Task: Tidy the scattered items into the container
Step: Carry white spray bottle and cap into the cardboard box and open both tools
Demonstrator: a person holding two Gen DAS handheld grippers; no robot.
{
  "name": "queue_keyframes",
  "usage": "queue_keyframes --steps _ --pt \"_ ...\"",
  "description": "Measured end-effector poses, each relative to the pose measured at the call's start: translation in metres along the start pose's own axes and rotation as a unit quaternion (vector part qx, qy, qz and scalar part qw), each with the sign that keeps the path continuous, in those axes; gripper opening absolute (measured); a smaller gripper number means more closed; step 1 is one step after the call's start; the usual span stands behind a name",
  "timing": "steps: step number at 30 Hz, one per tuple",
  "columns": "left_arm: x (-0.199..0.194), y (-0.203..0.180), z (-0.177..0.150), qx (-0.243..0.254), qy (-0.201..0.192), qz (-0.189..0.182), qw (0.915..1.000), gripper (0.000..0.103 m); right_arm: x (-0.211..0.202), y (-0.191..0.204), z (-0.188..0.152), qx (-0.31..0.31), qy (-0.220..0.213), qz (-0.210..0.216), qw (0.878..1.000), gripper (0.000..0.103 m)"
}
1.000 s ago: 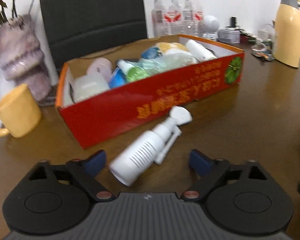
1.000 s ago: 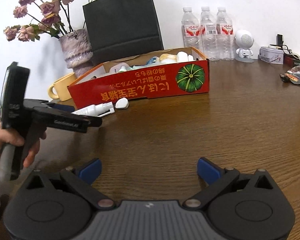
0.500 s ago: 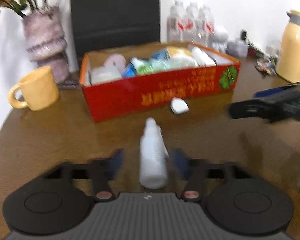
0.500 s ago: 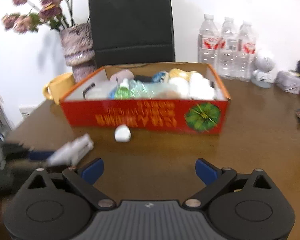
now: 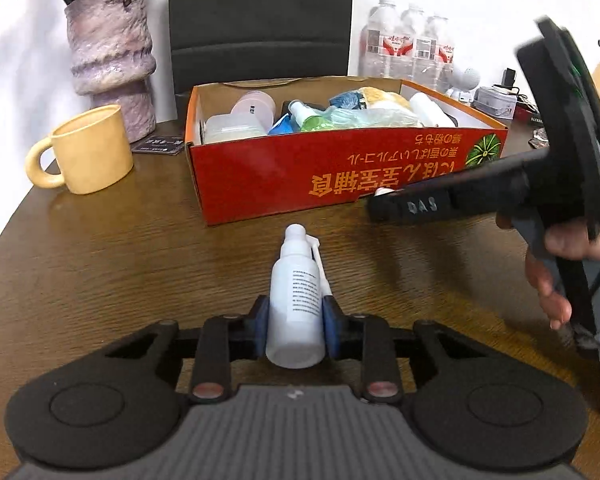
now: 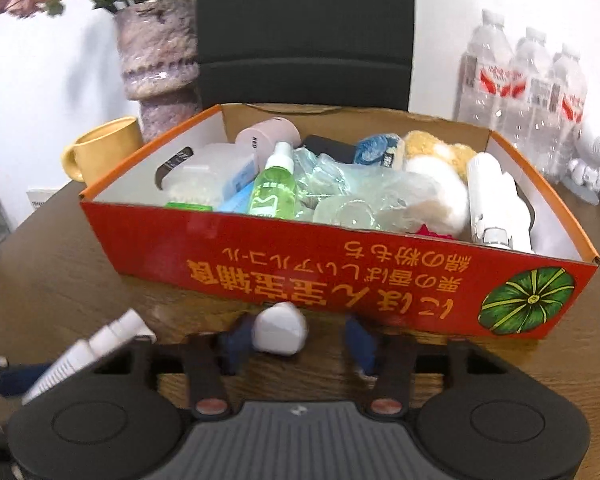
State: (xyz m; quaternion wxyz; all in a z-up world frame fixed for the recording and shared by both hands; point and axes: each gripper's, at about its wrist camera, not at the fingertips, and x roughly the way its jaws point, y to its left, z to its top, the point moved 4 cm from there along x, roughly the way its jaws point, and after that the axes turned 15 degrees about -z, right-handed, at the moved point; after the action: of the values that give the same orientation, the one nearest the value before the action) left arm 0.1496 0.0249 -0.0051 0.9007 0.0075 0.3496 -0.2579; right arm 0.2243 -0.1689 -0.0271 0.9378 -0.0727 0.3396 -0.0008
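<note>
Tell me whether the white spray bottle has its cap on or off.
Off. The white spray bottle, clamped in the left hand-held gripper, shows a bare nozzle, while the white cap lies on the table by the red box.

Mug [image 5: 88, 150], vase [image 5: 112, 52], water bottles [image 5: 408, 46]

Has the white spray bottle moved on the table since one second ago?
Yes. The white spray bottle lay slanted, close to the red box. Now it is farther from the box, pointing at it, clamped in the left hand-held gripper.
</note>
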Motion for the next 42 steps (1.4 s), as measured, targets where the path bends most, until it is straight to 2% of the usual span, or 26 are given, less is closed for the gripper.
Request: queue_keyframes --steps 4,7,10,13,17,21,25,29,31,32,33,34,35,39,41,42 --pt "0.001 0.001 0.000 -0.001 -0.002 0.003 1.0000 0.028 -0.005 0.003 -0.006 -0.014 -0.022 0.012 1.000 0.026" --pt "0.001 0.002 0.000 -0.003 -0.004 0.003 1.0000 0.028 -0.012 0.000 -0.008 -0.016 -0.015 0.020 1.000 0.026" --pt "-0.002 0.002 0.001 -0.010 -0.008 -0.004 0.9999 0.028 -0.028 -0.009 -0.014 -0.013 -0.020 0.020 1.000 0.026" --pt "-0.018 -0.003 0.011 -0.024 -0.034 -0.028 0.9987 0.028 -0.053 -0.024 -0.019 -0.024 -0.043 0.009 0.999 0.026" --pt "-0.035 -0.009 0.040 -0.027 -0.068 -0.040 0.9965 0.028 -0.080 -0.055 -0.007 -0.019 -0.070 -0.007 0.997 0.026" --pt "-0.022 -0.003 0.091 -0.021 -0.079 -0.026 0.9963 0.028 -0.080 -0.086 0.031 0.002 -0.088 -0.017 0.996 0.026" --pt "0.018 0.014 0.145 -0.037 -0.055 -0.020 0.9976 0.028 -0.047 -0.088 0.075 0.023 -0.058 0.007 0.998 0.026" --pt "0.074 0.041 0.173 -0.085 -0.008 -0.004 0.9963 0.028 -0.010 -0.072 0.119 0.039 -0.035 0.033 0.998 0.026" --pt "0.090 0.052 0.178 -0.116 0.009 -0.013 0.9931 0.029 0.011 -0.062 0.136 0.039 -0.009 0.036 0.999 0.027" --pt "0.095 0.055 0.180 -0.127 0.014 -0.017 0.9917 0.030 0.021 -0.058 0.140 0.038 0.006 0.039 0.999 0.028" --pt "0.094 0.055 0.182 -0.127 0.017 -0.015 0.9917 0.039 0.030 -0.055 0.145 0.038 0.019 0.043 0.998 0.031" --pt "0.094 0.054 0.183 -0.127 0.020 -0.014 0.9917 0.050 0.038 -0.054 0.147 0.041 0.029 0.046 0.998 0.040" --pt "0.093 0.054 0.185 -0.127 0.022 -0.012 0.9916 0.052 0.045 -0.053 0.149 0.043 0.037 0.049 0.997 0.045" --pt "0.091 0.053 0.192 -0.126 0.034 -0.006 0.9914 0.052 0.055 -0.059 0.149 0.053 0.061 0.045 0.996 0.046" --pt "0.090 0.052 0.196 -0.126 0.040 -0.003 0.9912 0.056 0.054 -0.066 0.146 0.059 0.072 0.040 0.995 0.052" --pt "0.090 0.052 0.197 -0.126 0.043 -0.001 0.9911 0.062 0.054 -0.070 0.145 0.058 0.084 0.032 0.994 0.055"
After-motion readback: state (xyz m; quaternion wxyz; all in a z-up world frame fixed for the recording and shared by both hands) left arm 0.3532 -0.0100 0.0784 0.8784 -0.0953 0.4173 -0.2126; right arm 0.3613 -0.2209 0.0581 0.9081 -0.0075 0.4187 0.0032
